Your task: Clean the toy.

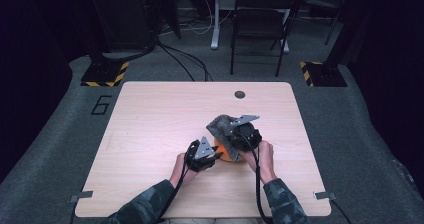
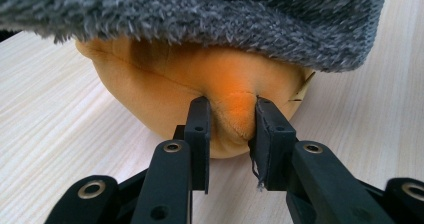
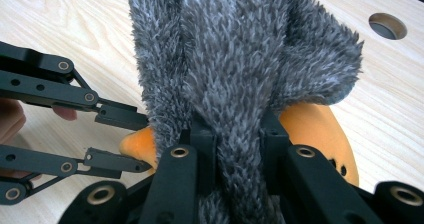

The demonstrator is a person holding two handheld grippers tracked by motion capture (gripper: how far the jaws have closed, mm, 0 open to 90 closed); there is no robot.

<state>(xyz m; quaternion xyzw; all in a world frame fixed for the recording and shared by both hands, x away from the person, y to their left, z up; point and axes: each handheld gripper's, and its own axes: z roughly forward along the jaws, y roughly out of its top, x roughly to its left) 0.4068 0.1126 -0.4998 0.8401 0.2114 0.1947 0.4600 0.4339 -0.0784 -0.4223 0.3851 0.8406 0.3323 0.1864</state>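
Both forearms are reaching in from the near edge of the wooden table (image 1: 150, 114), sleeves in a dark patterned fabric, hands meeting just right of the table's centre.

Left hand (image 1: 178, 165) is angling up and to the right, wrapping the body of the left gripper (image 1: 218, 154). Its jaws are pointing toward the right gripper and are pinching a fold of an orange plush toy (image 2: 165, 89); in the left gripper view the orange fabric is bulging between the two jaw tips, closed on it. The toy is sitting on the table directly ahead of these jaws, touching them.

Right hand (image 1: 264, 156) is coming in nearly straight, knuckles up, holding the right gripper (image 3: 235, 129) tilted forward and slightly left. Its jaws are clamping a thick bunch of grey fuzzy cloth (image 3: 235, 49), which is rising from between the jaws and spreading out beyond them. The cloth is draping over the top of the orange toy; orange is peeking out on both sides of the right gripper's jaws, beneath the cloth.

In the right gripper view the left gripper's linkage is entering from the left, its tips meeting the orange edge just beside the grey cloth.

A round hole (image 1: 239, 94) is lying in the table well beyond both grippers.
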